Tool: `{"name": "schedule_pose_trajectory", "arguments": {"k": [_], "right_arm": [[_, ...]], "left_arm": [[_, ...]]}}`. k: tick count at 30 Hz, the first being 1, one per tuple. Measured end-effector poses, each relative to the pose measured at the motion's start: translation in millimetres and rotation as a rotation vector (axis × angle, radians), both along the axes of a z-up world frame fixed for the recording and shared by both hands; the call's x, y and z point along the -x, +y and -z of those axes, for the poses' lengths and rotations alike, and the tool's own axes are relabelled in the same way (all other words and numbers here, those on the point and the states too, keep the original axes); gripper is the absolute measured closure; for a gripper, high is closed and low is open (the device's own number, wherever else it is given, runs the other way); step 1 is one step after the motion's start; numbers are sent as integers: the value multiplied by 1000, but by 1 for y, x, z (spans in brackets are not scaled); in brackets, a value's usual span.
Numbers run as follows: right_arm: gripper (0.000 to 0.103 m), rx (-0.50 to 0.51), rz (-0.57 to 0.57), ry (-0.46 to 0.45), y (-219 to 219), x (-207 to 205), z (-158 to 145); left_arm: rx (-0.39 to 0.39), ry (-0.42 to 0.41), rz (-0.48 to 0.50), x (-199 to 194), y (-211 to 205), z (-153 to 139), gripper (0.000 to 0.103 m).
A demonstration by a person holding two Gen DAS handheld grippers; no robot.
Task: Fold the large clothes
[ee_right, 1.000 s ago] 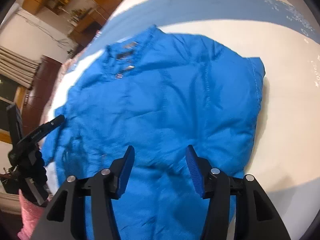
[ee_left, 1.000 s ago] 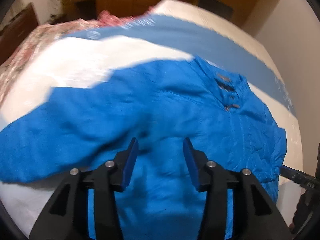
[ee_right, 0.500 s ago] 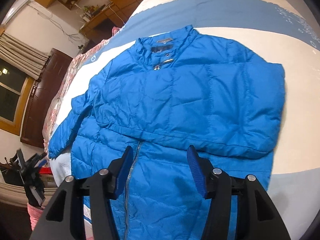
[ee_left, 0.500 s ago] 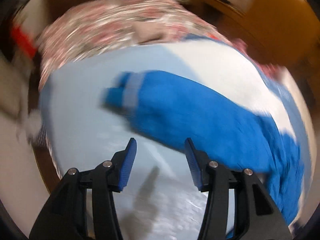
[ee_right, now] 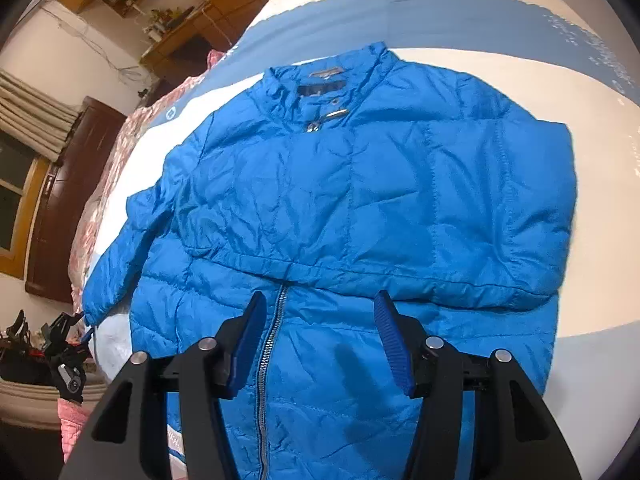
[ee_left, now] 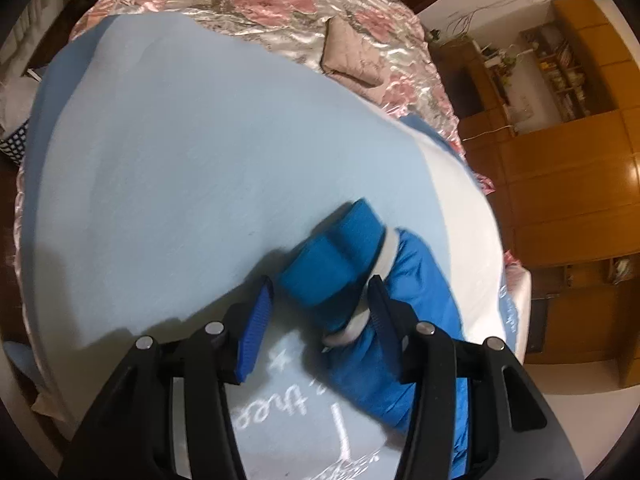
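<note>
Bed (ee_left: 168,152) held jacket (ee_right: 360,184); our left tool (ee_left: 318,312) spread around cuff (ee_left: 336,264), right tool (ee_right: 318,340) spread, idle; next, we judged, pinch cuff, fold sleeve inward.

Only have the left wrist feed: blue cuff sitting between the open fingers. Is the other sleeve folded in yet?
Observer: Yes. In the right wrist view the other sleeve lies folded across the chest of the jacket.
Operator: Right gripper holding anything?
Observer: No. The right gripper is open, above the lower front, beside the zipper.
Operator: Which way is the jacket lying?
Observer: Front side up, with the collar at the far end from the right gripper.
</note>
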State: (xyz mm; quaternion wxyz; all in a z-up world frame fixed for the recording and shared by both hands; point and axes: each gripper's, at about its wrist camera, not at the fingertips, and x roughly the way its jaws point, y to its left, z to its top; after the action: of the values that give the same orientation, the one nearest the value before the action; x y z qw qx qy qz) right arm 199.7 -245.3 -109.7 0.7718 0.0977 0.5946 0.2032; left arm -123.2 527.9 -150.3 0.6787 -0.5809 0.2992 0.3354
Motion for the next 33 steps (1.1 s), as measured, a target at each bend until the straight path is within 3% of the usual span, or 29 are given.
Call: {"name": "schedule_pose_trajectory", "arguments": {"k": [1, 3, 6, 11, 15, 19, 24, 28, 33], "right_arm": [[47, 2, 7, -3, -2, 0, -1], [47, 4, 15, -3, -3, 0, -1], [47, 10, 25, 9, -3, 0, 4], [47, 15, 33, 44, -3, 0, 18], [47, 13, 33, 34, -6, 3, 14], [47, 4, 42, 1, -17, 5, 1], [46, -16, 62, -6, -33, 8, -3], [46, -26, 76, -5, -47, 13, -1], [46, -36, 106, -13, -68, 17, -3]], "left_arm": [[3, -4, -2, -1, 1, 0, 57], [-3, -5, -8, -4, 3, 0, 80], [12, -10, -27, 0, 5, 4, 89], [-3, -4, -25, 1, 5, 10, 93], [-106, -35, 8, -5, -8, -21, 95], [-244, -103, 134, -34, -42, -76, 95], [-359, -211, 382, -95, -125, -138, 95], [-376, -299, 572, -147, -196, -164, 95], [-346, -357, 780, -205, -281, -172, 96]]}}
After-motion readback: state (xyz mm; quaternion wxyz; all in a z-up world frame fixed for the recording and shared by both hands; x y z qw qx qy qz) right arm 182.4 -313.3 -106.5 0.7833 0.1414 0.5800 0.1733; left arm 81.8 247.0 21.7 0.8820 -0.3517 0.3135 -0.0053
